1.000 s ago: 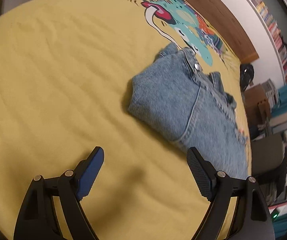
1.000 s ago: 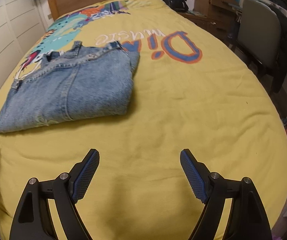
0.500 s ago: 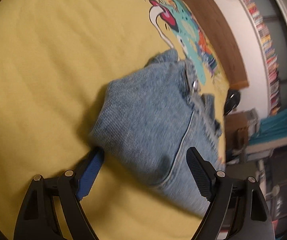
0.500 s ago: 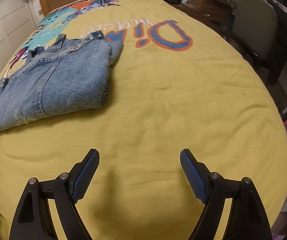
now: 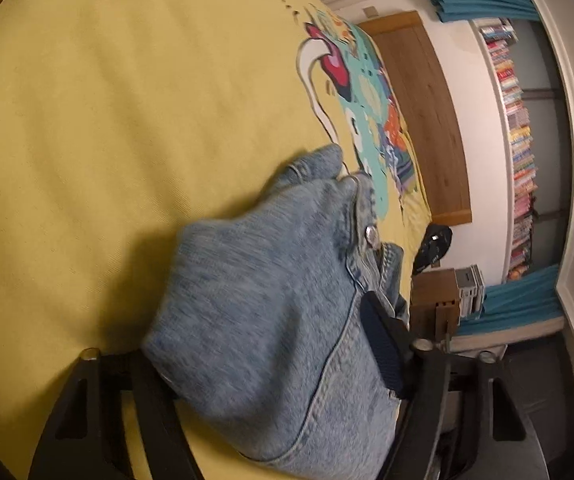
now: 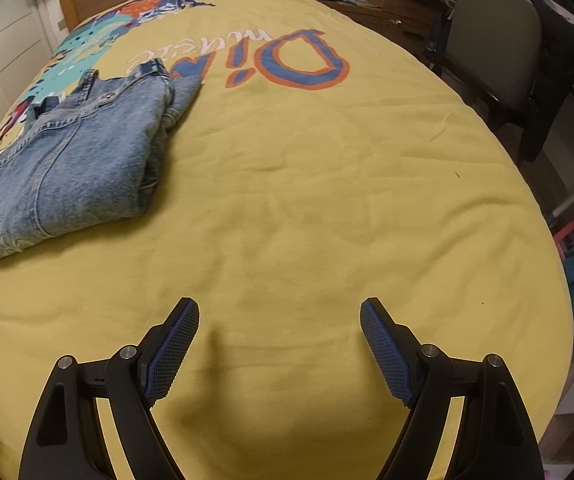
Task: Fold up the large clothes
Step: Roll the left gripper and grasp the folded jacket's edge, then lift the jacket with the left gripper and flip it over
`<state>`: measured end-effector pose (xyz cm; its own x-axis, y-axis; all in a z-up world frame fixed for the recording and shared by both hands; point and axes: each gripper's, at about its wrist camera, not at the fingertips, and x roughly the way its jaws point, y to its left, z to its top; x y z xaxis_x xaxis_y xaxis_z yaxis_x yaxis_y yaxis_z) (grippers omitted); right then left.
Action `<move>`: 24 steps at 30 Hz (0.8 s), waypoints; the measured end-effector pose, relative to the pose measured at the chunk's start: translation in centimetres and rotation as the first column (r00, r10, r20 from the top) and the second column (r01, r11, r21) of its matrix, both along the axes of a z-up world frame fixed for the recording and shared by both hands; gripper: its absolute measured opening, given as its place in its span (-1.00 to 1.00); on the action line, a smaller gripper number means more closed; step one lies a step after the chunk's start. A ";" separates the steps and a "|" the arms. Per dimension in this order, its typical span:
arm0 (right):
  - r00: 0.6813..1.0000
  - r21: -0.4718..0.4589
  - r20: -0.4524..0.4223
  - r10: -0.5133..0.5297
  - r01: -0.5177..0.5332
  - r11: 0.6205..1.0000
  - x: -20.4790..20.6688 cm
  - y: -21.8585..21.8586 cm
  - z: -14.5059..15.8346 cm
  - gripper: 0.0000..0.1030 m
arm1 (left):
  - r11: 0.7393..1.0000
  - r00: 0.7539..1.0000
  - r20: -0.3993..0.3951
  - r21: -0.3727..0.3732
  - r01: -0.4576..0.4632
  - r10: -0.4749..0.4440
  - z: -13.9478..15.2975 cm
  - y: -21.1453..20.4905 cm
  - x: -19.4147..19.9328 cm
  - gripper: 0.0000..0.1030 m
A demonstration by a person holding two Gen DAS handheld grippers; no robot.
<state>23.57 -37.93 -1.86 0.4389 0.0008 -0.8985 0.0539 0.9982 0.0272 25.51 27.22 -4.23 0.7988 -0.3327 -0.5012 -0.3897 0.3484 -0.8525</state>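
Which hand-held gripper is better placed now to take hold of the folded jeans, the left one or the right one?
The left. The left hand-held gripper is open with the folded jeans between its fingers. The right hand-held gripper is open over bare yellow bedcover, apart from the jeans.

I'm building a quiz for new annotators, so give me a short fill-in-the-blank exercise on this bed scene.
1. The folded garment on the bed is a pair of ____.
2. The folded jeans lie between the fingers of the ____ claw.
3. The right claw hovers open over the ____ bedspread, apart from the jeans.
4. The big orange and blue letters on the bedspread appear ____ in the right wrist view.

Missing words: jeans; left; yellow; upside down
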 end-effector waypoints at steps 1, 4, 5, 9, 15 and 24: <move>1.000 0.001 -0.002 -0.002 0.002 1.000 0.0 -0.1 -0.1 0.62 | 1.000 1.000 -0.009 -0.008 -0.008 0.008 -0.1 0.2 -0.1 0.00; 1.000 0.006 -0.007 -0.003 0.003 1.000 -0.1 -0.4 -0.3 0.62 | 1.000 0.999 -0.043 -0.007 -0.017 0.017 -0.4 0.6 0.2 -0.32; 1.000 0.008 -0.008 -0.003 0.003 1.000 -0.1 -0.4 -0.3 0.62 | 1.000 0.998 -0.058 -0.006 -0.020 0.020 -0.4 0.8 0.1 -0.45; 1.000 0.019 -0.004 0.001 -0.001 1.000 -0.2 -0.7 -0.3 0.62 | 1.000 0.997 -0.075 -0.004 -0.029 0.028 -0.2 0.5 0.2 -0.59; 1.000 0.033 0.004 -0.006 0.006 0.999 -0.2 -1.4 -0.2 0.62 | 1.000 0.998 -0.053 0.020 -0.016 0.018 1.3 -0.4 0.8 -0.73; 1.000 0.060 0.019 -0.015 0.013 0.998 -0.5 -2.0 -0.1 0.62 | 0.998 0.999 -0.036 0.066 0.008 -0.005 3.5 -1.7 2.0 -0.78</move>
<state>23.06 -39.94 -1.94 0.4563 0.0481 -0.8885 0.0668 0.9939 0.0882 27.50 25.56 -0.78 0.7779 -0.3032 -0.5503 -0.4170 0.4060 -0.8132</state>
